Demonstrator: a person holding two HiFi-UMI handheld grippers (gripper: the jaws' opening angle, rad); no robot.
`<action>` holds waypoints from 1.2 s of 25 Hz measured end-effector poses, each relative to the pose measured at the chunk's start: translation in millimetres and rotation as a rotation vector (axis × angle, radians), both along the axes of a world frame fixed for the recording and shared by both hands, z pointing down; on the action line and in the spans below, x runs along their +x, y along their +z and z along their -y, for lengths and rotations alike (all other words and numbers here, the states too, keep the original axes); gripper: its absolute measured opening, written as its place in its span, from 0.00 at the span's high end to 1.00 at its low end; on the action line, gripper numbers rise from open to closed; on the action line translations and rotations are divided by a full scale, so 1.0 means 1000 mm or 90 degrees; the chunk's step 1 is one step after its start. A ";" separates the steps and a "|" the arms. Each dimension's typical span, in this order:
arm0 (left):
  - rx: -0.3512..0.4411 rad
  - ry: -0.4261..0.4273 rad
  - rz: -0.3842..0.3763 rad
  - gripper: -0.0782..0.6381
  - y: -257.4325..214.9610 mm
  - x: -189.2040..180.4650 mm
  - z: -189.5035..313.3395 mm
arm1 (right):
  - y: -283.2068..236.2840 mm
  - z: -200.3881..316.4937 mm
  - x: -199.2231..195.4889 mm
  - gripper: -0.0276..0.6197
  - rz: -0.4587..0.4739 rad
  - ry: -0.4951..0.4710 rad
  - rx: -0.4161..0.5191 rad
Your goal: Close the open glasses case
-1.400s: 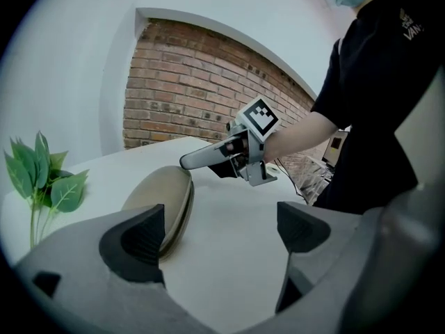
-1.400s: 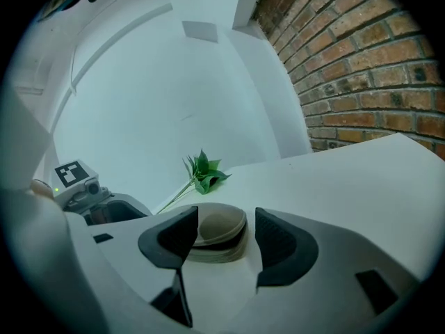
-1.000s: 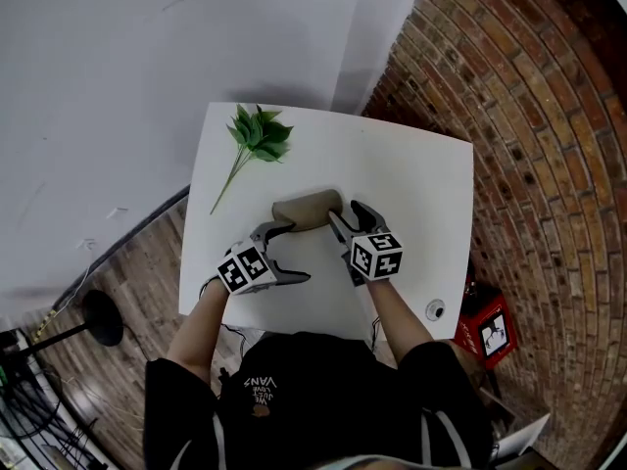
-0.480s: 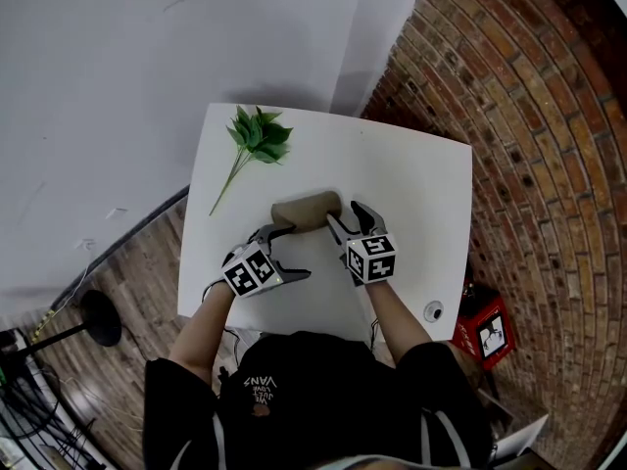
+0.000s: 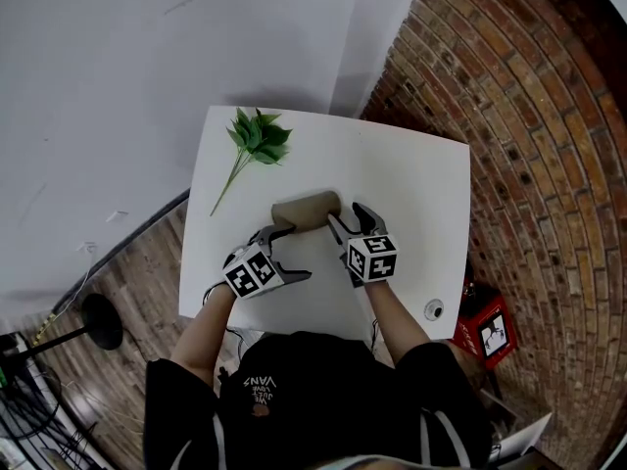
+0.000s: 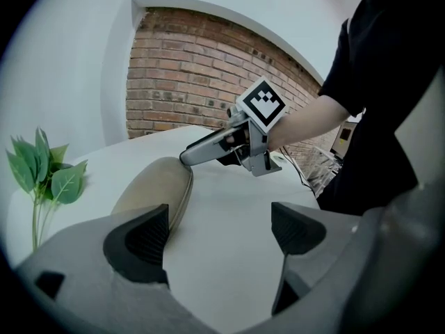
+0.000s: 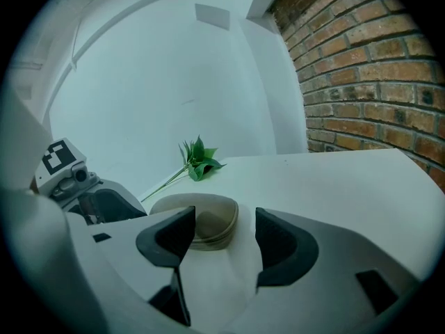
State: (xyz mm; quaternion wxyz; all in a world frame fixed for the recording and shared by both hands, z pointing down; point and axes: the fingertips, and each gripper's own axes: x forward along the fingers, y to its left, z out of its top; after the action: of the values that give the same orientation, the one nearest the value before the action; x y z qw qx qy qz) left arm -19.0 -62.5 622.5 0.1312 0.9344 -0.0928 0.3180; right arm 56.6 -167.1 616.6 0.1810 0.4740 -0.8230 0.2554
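The glasses case (image 5: pixel 306 210) lies on the counter (image 5: pixel 411 184), its lid apparently down already. At its left end the left hand-held gripper (image 5: pixel 292 253) stands spread, jaws just eased inward, nothing between them. At its right end the right hand-held gripper (image 5: pixel 348 218) (jaws just widened, pads off the case) seems to be letting go.

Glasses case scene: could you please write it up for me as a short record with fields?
Case: tan glasses case, looks shut, lying on the table
Left tool: open, jaws have just been closing, only table between them
Right tool: open, jaws have just been opening, case just ahead, not gripped
Also: leafy sprig near the table's far left corner
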 end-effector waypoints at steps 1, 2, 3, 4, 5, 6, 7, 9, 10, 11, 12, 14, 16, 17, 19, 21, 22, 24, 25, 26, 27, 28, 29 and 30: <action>0.002 -0.001 -0.003 0.25 -0.001 0.000 0.000 | -0.001 -0.001 0.000 0.54 0.002 0.002 0.001; 0.004 -0.004 -0.006 0.25 -0.003 -0.001 0.000 | -0.002 -0.002 0.001 0.54 0.004 0.004 0.003; 0.005 -0.007 -0.010 0.25 -0.004 -0.001 0.000 | -0.004 -0.003 0.001 0.54 0.005 0.005 0.005; 0.007 -0.010 -0.013 0.25 -0.006 -0.002 0.000 | -0.005 -0.004 0.001 0.54 0.005 0.006 0.007; 0.009 -0.014 -0.017 0.25 -0.008 -0.003 0.000 | -0.007 -0.005 0.001 0.54 0.006 0.007 0.009; 0.011 -0.017 -0.020 0.25 -0.009 -0.004 0.000 | -0.008 -0.006 0.001 0.54 0.007 0.008 0.011; 0.014 -0.020 -0.023 0.25 -0.011 -0.005 0.000 | -0.010 -0.007 0.001 0.54 0.007 0.009 0.013; 0.022 -0.028 -0.027 0.25 -0.014 -0.008 0.000 | -0.014 -0.010 0.001 0.54 0.009 0.013 0.018; 0.026 -0.032 -0.029 0.25 -0.016 -0.009 0.000 | -0.016 -0.011 0.001 0.54 0.010 0.015 0.020; 0.031 -0.036 -0.032 0.25 -0.017 -0.010 0.000 | -0.018 -0.013 0.001 0.54 0.011 0.016 0.023; 0.035 -0.040 -0.035 0.25 -0.019 -0.012 0.000 | -0.021 -0.015 0.000 0.54 0.012 0.018 0.026; 0.046 -0.050 -0.041 0.25 -0.024 -0.014 -0.002 | -0.026 -0.020 -0.001 0.55 0.014 0.022 0.034; 0.062 -0.062 -0.048 0.26 -0.029 -0.018 -0.002 | -0.032 -0.025 -0.002 0.55 0.018 0.028 0.042; 0.072 -0.070 -0.052 0.27 -0.032 -0.020 -0.002 | -0.035 -0.028 -0.003 0.55 0.019 0.031 0.047; 0.090 -0.089 -0.063 0.29 -0.039 -0.026 -0.002 | -0.042 -0.034 -0.005 0.55 0.023 0.037 0.057; 0.107 -0.111 -0.076 0.31 -0.047 -0.033 -0.004 | -0.049 -0.043 -0.008 0.55 0.027 0.044 0.067; 0.115 -0.122 -0.082 0.33 -0.051 -0.037 -0.004 | -0.053 -0.047 -0.009 0.55 0.030 0.047 0.072; 0.135 -0.144 -0.096 0.37 -0.060 -0.044 -0.007 | -0.060 -0.058 -0.011 0.55 0.035 0.055 0.084; 0.146 -0.156 -0.104 0.39 -0.064 -0.048 -0.008 | -0.064 -0.063 -0.013 0.56 0.037 0.059 0.090; 0.156 -0.169 -0.113 0.41 -0.069 -0.052 -0.009 | -0.067 -0.068 -0.014 0.56 0.039 0.064 0.096; 0.166 -0.181 -0.122 0.43 -0.074 -0.056 -0.010 | -0.071 -0.073 -0.015 0.57 0.041 0.069 0.102; 0.176 -0.191 -0.131 0.45 -0.079 -0.060 -0.012 | -0.074 -0.079 -0.016 0.57 0.043 0.073 0.108; 0.186 -0.198 -0.138 0.46 -0.084 -0.064 -0.014 | -0.078 -0.084 -0.017 0.58 0.045 0.076 0.114; 0.195 -0.204 -0.144 0.48 -0.088 -0.067 -0.017 | -0.082 -0.088 -0.018 0.58 0.047 0.077 0.120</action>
State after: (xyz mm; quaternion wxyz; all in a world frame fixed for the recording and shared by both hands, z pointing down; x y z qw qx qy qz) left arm -85.9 -45.9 534.4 0.0460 0.9463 -0.2719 0.1689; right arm 38.6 -78.7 534.8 0.0893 0.5277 -0.8195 0.2049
